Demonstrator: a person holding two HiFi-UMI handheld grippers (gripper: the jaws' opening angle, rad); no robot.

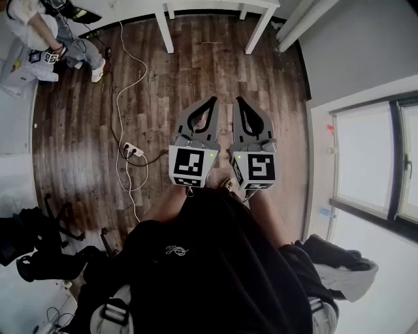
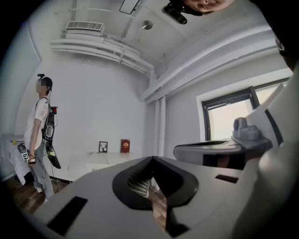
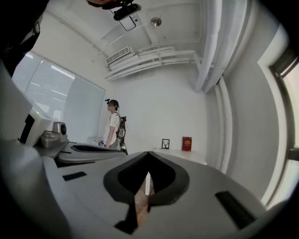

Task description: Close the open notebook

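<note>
No notebook shows in any view. Both grippers are held level side by side in front of the person, above a wooden floor [image 1: 215, 65]. The left gripper [image 1: 213, 100] is shut, its grey jaws meeting at the tips with nothing between them; in its own view the left gripper [image 2: 152, 158] shows the same closed point. The right gripper [image 1: 239, 100] is likewise shut and empty, and the right gripper [image 3: 148, 152] has its tips together in its own view. Each carries a cube with square markers [image 1: 189, 166].
A white table [image 1: 209, 8] stands ahead by the far wall, bearing a small picture frame [image 2: 103, 146] and a red book [image 2: 125, 145]. Another person [image 1: 39, 39] stands at the far left. A white cable and power strip [image 1: 132, 151] lie on the floor. A window [image 1: 372, 163] is at right.
</note>
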